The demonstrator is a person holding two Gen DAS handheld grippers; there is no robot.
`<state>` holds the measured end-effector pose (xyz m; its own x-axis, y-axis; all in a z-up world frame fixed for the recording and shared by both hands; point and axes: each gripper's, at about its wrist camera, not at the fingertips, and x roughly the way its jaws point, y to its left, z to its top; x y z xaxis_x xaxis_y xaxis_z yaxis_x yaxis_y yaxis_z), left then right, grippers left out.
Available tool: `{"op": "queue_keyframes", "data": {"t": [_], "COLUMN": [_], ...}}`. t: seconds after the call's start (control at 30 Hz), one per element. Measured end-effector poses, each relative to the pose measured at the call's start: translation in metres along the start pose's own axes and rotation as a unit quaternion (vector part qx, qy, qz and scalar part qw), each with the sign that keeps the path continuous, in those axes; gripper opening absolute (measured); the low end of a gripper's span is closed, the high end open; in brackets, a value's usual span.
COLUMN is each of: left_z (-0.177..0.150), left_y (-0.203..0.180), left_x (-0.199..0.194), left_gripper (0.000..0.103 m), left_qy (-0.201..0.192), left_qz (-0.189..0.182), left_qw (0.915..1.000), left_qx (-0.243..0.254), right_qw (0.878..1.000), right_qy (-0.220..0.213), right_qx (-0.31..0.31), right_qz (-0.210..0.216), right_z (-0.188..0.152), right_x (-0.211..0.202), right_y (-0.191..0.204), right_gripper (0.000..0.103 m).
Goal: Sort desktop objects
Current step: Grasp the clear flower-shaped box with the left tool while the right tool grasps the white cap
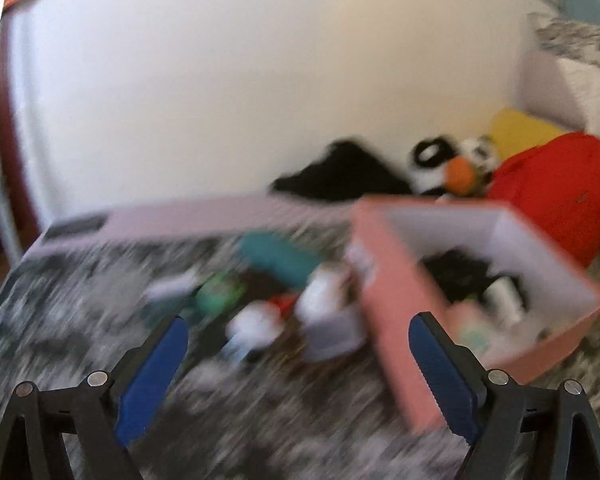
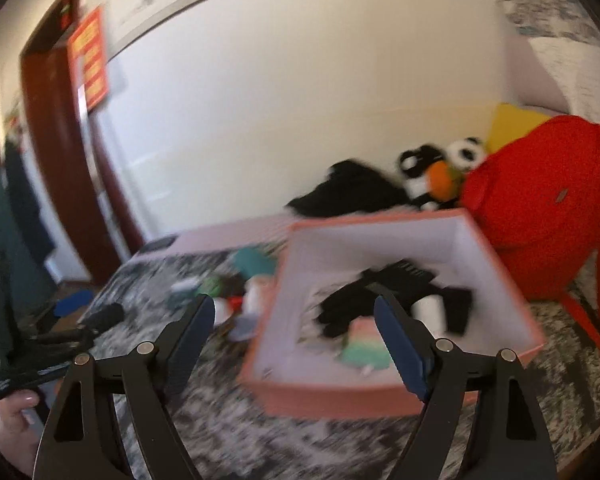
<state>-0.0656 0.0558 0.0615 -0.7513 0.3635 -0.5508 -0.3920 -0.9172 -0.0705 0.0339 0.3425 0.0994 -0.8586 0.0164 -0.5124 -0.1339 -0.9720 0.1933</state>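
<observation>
Left wrist view, badly blurred, shows a heap of small desktop objects on a grey-and-black mottled tabletop: white, green, red and teal shapes lying close together, too smeared to name singly. Just to their right stands an open salmon-pink cardboard box with a pale lining; the right wrist view shows it already holding black items, a white cylinder and a pastel pink-and-green piece. The left gripper hangs over the heap with its blue-padded jaws spread wide and nothing between them. The right gripper hovers over the box's near left corner, its jaws likewise apart and empty.

Behind the heap a long pale pink flat box lies along the far edge of the tabletop. Beyond it, against a white wall, rest a black cloth, a black-and-white plush panda with an orange part, a yellow cushion and a bright red bag touching the box's far right corner. At the room's left are a dark red-brown door frame and a red paper notice. A hand on a black handle shows at the lower left of the right wrist view.
</observation>
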Motion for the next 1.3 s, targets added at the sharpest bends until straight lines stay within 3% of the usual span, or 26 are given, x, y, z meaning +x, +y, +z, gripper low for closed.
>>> {"op": "queue_keyframes", "data": {"t": [0.27,0.4,0.6,0.87,1.0,1.3], "left_z": [-0.059,-0.063,-0.045,-0.011,-0.005,0.000], "left_y": [0.093,0.122,0.140,0.160,0.176,0.210], "left_x": [-0.005,-0.001,0.027,0.103,0.158,0.256], "left_gripper": [0.093,0.093,0.093,0.093,0.093,0.093], "left_qy": [0.047,0.051,0.044,0.062,0.098,0.146], "left_qz": [0.070,0.079,0.075,0.061,0.047,0.054], "left_qw": [0.9948,0.9923,0.9935,0.9937,0.9906,0.9815], "left_qx": [-0.056,-0.081,-0.073,-0.071,-0.083,-0.112], "right_qw": [0.996,0.993,0.991,0.988,0.985,0.975], "right_qy": [0.068,0.094,0.115,0.144,0.165,0.219], "right_qx": [-0.042,-0.046,-0.036,-0.011,-0.003,0.019], "right_qz": [0.048,0.060,0.065,0.063,0.056,0.042], "right_z": [-0.043,-0.054,-0.055,-0.050,-0.052,-0.066], "right_x": [0.047,0.083,0.139,0.217,0.263,0.345], "right_y": [0.087,0.116,0.142,0.157,0.157,0.141], "right_gripper": [0.085,0.085,0.085,0.085,0.083,0.076]}}
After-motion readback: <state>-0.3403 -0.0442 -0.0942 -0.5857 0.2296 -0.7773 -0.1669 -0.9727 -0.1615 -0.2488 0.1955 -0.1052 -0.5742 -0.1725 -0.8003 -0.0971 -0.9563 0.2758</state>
